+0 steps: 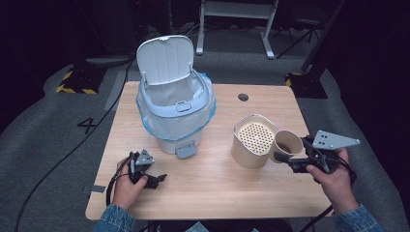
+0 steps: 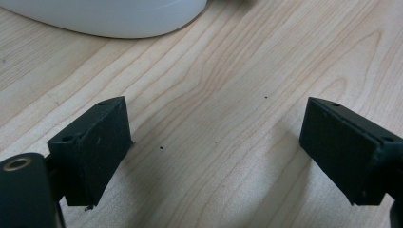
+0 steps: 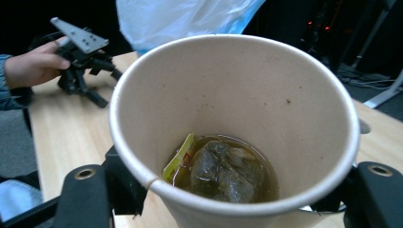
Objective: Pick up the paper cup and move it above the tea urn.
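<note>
Your right gripper (image 1: 280, 157) grasps the paper cup (image 1: 286, 145) between its jaws, while your left gripper (image 1: 155, 180) rests released, jaws apart.

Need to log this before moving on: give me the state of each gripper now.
Left gripper: open, nothing between its jaws, low over the light wooden table.
Right gripper: shut on the beige paper cup holding a wet tea bag.

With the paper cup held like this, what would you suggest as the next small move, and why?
Probably tip the beige paper cup over the perforated cream strainer tub beside it. The right gripper clamps the cup, tea and a used tea bag remain inside, and the lined white bin stands open.
</note>
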{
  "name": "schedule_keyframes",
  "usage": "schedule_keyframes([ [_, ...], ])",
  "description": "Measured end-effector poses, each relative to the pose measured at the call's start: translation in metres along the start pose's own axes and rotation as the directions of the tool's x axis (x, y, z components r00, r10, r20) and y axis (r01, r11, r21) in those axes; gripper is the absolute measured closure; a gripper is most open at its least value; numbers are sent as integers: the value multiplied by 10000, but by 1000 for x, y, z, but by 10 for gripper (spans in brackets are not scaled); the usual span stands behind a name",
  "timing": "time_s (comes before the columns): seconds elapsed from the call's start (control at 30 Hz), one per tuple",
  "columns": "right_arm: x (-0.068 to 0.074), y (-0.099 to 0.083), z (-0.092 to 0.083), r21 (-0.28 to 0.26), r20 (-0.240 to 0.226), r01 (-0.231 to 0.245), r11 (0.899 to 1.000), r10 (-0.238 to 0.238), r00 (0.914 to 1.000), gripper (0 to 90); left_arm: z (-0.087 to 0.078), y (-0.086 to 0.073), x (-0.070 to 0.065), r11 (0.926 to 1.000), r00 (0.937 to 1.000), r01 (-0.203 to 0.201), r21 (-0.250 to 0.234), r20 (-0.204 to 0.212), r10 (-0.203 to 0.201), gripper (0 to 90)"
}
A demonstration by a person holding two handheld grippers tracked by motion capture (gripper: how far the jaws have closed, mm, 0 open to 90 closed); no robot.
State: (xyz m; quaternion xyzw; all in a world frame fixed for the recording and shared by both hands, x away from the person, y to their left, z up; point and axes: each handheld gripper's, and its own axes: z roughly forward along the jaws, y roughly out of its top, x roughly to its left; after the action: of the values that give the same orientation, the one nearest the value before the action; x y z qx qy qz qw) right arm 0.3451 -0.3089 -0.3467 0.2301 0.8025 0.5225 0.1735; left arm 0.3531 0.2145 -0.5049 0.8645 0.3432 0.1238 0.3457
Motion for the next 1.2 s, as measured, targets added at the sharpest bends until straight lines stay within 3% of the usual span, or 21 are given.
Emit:
schedule_keyframes([
  [0.3, -24, 19, 12, 131, 417, -40, 9999, 34, 9991, 314, 0, 0, 0, 10000, 10000, 26, -7, 16, -26, 103],
  [0.63, -50, 25, 36, 212, 457, -246, 9995, 236, 9987, 314, 0, 0, 0, 10000, 10000, -8, -2, 0, 8, 103],
  [0.9, -62, 23, 51, 634, 777, -150, 9979, 100, 9969, 314, 0, 0, 0, 10000, 10000, -9, -7, 4, 9, 101],
  [1.2, -67, 23, 56, 684, 863, -112, 9976, 53, 9963, 314, 0, 0, 0, 10000, 10000, -12, -6, 4, 12, 101],
])
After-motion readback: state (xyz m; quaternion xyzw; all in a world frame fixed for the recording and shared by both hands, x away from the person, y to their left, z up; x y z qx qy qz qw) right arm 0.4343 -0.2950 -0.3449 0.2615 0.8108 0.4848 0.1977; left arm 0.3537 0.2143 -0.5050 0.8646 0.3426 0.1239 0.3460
